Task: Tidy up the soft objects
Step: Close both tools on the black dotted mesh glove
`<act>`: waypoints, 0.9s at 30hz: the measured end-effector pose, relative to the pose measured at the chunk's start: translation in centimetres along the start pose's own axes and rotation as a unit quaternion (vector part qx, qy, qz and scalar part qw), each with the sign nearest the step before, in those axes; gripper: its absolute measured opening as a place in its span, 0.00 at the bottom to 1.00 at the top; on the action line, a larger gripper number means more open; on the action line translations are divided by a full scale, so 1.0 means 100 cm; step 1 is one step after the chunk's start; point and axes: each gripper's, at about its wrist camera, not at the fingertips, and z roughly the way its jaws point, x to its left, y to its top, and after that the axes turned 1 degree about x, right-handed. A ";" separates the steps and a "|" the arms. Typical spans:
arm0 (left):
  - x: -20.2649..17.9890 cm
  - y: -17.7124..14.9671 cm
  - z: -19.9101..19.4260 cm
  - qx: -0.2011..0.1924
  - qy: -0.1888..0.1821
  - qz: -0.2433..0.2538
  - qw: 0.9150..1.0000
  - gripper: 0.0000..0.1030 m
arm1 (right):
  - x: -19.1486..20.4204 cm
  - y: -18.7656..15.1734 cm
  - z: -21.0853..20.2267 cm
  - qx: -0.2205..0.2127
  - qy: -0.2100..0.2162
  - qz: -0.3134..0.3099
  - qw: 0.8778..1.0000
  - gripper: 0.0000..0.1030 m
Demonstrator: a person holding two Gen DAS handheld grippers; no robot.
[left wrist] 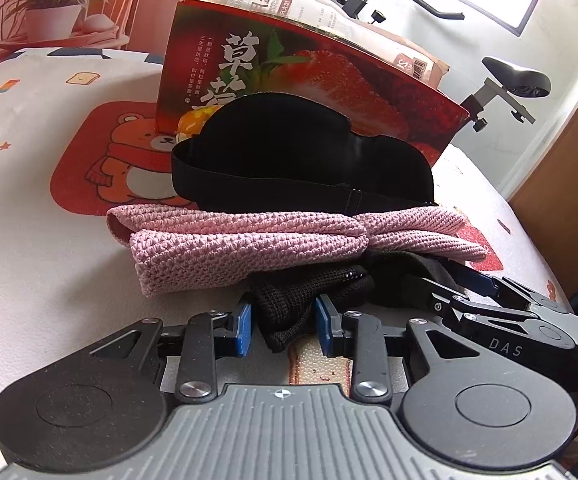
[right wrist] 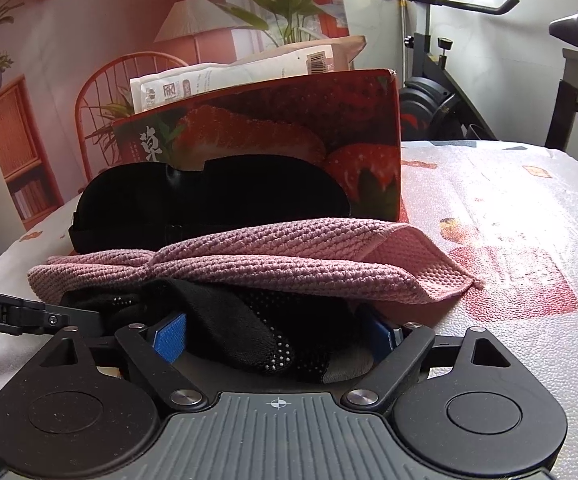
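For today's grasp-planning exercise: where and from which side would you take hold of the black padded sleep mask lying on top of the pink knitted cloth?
Grip the black padded sleep mask by its elastic strap, from the front. The strap runs along the near edge, above the pink knitted cloth, giving a thin band to pinch; the red strawberry box blocks the back.

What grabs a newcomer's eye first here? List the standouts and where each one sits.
A soft pile sits mid-table: a black eye mask lies on a folded pink knitted cloth, with black dotted socks poking out beneath the cloth. Behind the pile stands a red strawberry box. The left gripper and the right gripper each straddle a sock at the pile's near edge.
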 end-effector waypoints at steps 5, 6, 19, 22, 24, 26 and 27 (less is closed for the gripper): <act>0.000 0.000 0.000 0.000 0.000 0.001 1.000 0.33 | 0.007 -0.001 0.000 0.004 0.001 -0.021 1.000 0.66; 0.000 0.000 0.000 0.000 0.001 0.001 1.000 0.33 | 0.007 -0.001 0.000 0.005 0.007 -0.022 1.000 0.59; -0.006 -0.001 -0.002 0.005 0.005 0.020 1.000 0.31 | 0.017 0.001 -0.005 0.024 0.043 -0.028 0.998 0.24; -0.003 -0.002 -0.004 0.010 0.000 0.015 1.000 0.29 | 0.019 0.003 -0.009 0.025 0.053 -0.027 0.998 0.19; -0.002 -0.004 -0.007 0.012 0.000 0.015 1.000 0.28 | 0.021 0.003 -0.013 0.024 0.057 -0.030 0.998 0.18; -0.002 -0.004 -0.008 0.012 0.000 0.015 1.000 0.27 | 0.023 0.004 -0.018 0.021 0.061 -0.031 0.997 0.18; -0.002 -0.004 -0.010 0.012 -0.001 0.015 1.000 0.27 | 0.024 0.005 -0.020 0.019 0.062 -0.031 0.997 0.18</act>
